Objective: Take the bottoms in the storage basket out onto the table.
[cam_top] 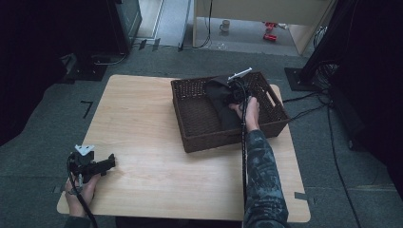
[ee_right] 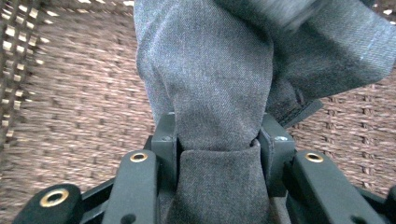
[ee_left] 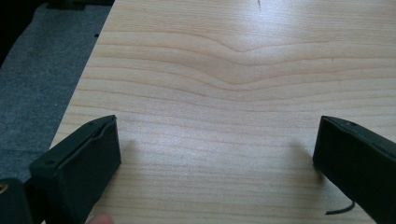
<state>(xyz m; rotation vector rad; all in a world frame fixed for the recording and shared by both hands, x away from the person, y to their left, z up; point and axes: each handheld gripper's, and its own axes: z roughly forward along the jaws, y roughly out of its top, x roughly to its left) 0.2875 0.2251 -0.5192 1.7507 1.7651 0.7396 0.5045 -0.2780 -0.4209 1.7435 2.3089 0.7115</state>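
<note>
Clearly the work in hand is one dark grey garment [cam_top: 222,102], which lies inside the brown wicker basket [cam_top: 190,128] at the far right part of the tabletop [cam_top: 142,142]. The right gripper [cam_top: 236,92] is down in the basket, and in the right gripper view its fingers [ee_right: 164,140] are pressed together on a bunched fold of the cloth [ee_right: 210,93], so the fabric is squeezed narrow between them.

I judge the garment to be soft, light and limp. It will not keep any shape when it is lifted; the free part will hang down and may drag over the basket wall. The weave looks matte and not slippery, so a pinch on a thick gathered fold, as now, should hold well. A thin single layer would slip out more easily. From the high view it is hard to tell what kind of garment it is, perhaps trousers or a shirt.

The left gripper [cam_top: 110,163] rests low at the near left edge of the tabletop, and its fingers [ee_left: 84,163] stand wide apart with nothing between them.

Counting: one garment, one basket, two grippers.
</note>
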